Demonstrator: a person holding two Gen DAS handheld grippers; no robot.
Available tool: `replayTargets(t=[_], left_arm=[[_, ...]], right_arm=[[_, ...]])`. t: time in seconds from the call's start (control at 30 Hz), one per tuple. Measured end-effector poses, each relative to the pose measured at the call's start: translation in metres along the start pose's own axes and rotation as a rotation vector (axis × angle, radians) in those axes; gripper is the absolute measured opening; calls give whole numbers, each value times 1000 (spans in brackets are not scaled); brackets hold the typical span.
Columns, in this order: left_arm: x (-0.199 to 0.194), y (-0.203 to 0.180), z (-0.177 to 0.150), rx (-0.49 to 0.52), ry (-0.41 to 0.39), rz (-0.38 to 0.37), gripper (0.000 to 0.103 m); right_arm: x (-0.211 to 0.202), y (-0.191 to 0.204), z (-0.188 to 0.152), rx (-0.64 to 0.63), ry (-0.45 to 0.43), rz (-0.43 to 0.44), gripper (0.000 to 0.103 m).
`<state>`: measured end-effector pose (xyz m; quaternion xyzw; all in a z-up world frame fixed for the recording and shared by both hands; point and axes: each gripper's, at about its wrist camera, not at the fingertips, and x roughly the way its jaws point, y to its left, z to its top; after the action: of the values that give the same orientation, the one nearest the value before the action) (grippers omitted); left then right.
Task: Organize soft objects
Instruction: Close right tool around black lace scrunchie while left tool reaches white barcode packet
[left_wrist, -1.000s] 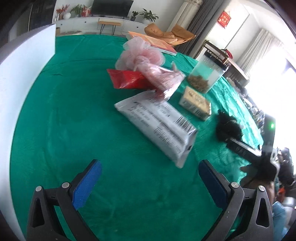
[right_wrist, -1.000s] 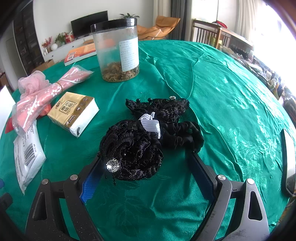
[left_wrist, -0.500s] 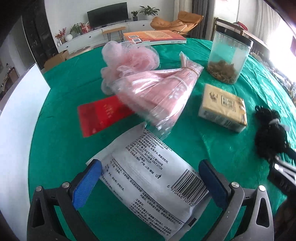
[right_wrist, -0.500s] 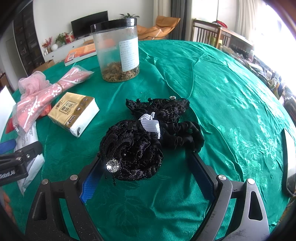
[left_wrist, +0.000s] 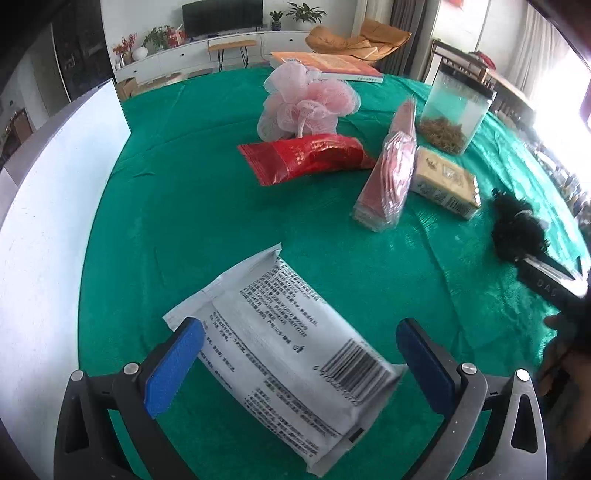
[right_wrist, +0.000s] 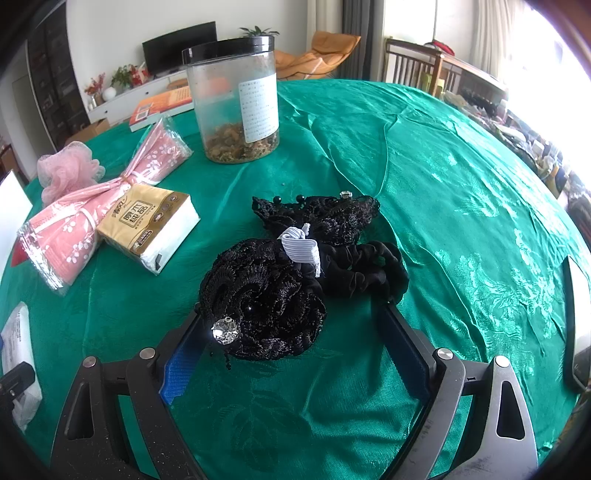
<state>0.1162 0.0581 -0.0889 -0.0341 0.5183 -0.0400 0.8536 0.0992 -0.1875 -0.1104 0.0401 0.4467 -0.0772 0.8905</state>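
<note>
White plastic pack and black lace bundle are each sitting between spread jaws.

Left gripper (left_wrist: 299, 341) is gaping around the white pack (left_wrist: 288, 354), angled toward 11 o'clock, presumably for pickup; right gripper (right_wrist: 291, 345) is gaping likewise, the lace hair accessories (right_wrist: 291, 273) lying just ahead at 12 o'clock.

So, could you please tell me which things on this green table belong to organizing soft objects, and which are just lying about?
Part of the job:
white pack
black lace hair pieces
pink mesh sponge
pink bagged cloth
tissue pack

Just lying about:
plastic jar
orange book
red packet (possibly)
</note>
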Motion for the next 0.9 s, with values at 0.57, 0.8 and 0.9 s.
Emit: replayTargets(t=[0.57, 0.8, 0.9], left_arm=[[8, 22, -15, -117, 64, 50, 103], [-3, 34, -31, -97, 69, 47, 103], [6, 17, -28, -31, 77, 106, 103]], right_arm=[[0, 0, 0, 0, 0, 1, 92], [0, 0, 0, 0, 0, 1, 92], [0, 0, 0, 0, 0, 1, 92]])
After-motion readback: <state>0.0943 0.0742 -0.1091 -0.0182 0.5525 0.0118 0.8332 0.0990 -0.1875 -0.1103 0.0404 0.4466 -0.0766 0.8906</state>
